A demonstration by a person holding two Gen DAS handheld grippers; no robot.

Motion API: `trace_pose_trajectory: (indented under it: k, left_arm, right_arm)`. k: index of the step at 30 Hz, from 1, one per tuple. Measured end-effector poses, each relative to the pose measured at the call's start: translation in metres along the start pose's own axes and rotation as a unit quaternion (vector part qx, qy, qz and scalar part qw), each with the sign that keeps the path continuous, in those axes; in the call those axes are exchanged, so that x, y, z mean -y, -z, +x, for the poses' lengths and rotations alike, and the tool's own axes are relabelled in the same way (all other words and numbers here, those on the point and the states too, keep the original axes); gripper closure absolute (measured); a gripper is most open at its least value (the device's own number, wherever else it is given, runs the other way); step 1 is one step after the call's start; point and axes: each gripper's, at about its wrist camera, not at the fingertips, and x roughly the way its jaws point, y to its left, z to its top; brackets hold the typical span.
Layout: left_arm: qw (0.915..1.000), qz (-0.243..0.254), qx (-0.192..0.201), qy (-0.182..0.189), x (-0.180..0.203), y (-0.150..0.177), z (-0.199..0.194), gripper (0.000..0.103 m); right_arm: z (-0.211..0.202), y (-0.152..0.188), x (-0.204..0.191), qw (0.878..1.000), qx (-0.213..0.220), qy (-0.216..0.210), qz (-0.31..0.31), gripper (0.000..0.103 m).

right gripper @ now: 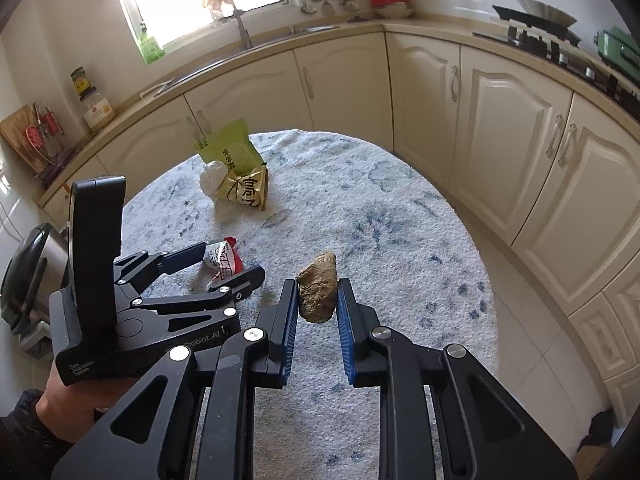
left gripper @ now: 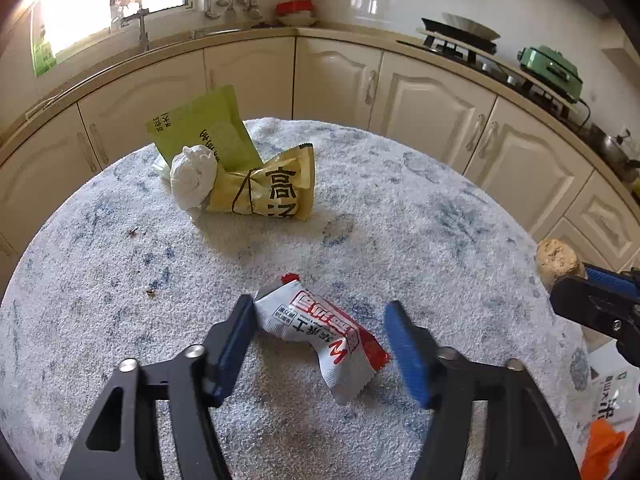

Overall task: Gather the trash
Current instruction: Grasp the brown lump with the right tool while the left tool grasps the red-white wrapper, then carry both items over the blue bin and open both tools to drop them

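We hold our left gripper [left gripper: 320,344] low over the speckled blue-and-white table cover [left gripper: 400,208], its jaws parted around a red-and-white snack wrapper [left gripper: 320,332] that lies crumpled on the cloth; one blue pad touches the wrapper's torn red end, the other stands just clear of it, so nothing is clamped. In the left wrist view the wrapper's long axis runs on a slant from upper left to lower right, its notched white end pointing back toward the camera. Our right gripper [right gripper: 318,300] is narrowed onto a brown crumpled lump [right gripper: 317,294], perhaps paper, lifted off the cloth and standing roughly upright between the pads. At the far side of the table a small heap sits together: a green pouch [left gripper: 204,128] leaning upright, a white wad of tissue [left gripper: 192,178] against it, and a yellow snack bag [left gripper: 272,190] pinched at the middle. A few dark crumbs [left gripper: 150,291] dot the cloth between the heap and the wrapper, with open cloth otherwise. At the right edge a white printed bag [left gripper: 612,388] and something orange [left gripper: 602,444] show beside the table. Cream kitchen cabinets [right gripper: 500,120] curve behind.
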Motion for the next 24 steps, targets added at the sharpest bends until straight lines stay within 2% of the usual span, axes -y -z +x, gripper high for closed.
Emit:
trace_pose_trajectory:
  k: [2, 5, 10, 14, 24]
  left_arm:
    - [0.9997, -0.011, -0.002, 0.02, -0.004, 0.0, -0.001, 0.066]
    - [0.9993, -0.022, -0.001, 0.03, -0.013, 0.002, -0.002, 0.07]
    - [0.9979, -0.038, -0.003, 0.054, -0.016, 0.009, -0.009, 0.071]
    - [0.9972, -0.042, 0.01, 0.06, -0.008, 0.013, -0.029, 0.071]
    - [0.993, 0.001, 0.09, 0.076, 0.035, 0.007, -0.12, 0.07]
  right_arm:
    - [-0.002, 0.0, 0.001, 1.0, 0.001, 0.002, -0.001, 0.084]
    - [-0.001, 0.0, 0.003, 1.0, 0.001, 0.001, 0.001, 0.084]
    - [-0.006, 0.003, 0.002, 1.0, 0.004, -0.001, 0.004, 0.084]
    - [-0.018, 0.003, 0.003, 1.0, 0.011, 0.003, 0.005, 0.084]
    - [-0.081, 0.01, 0.013, 0.998, 0.061, 0.022, 0.018, 0.084]
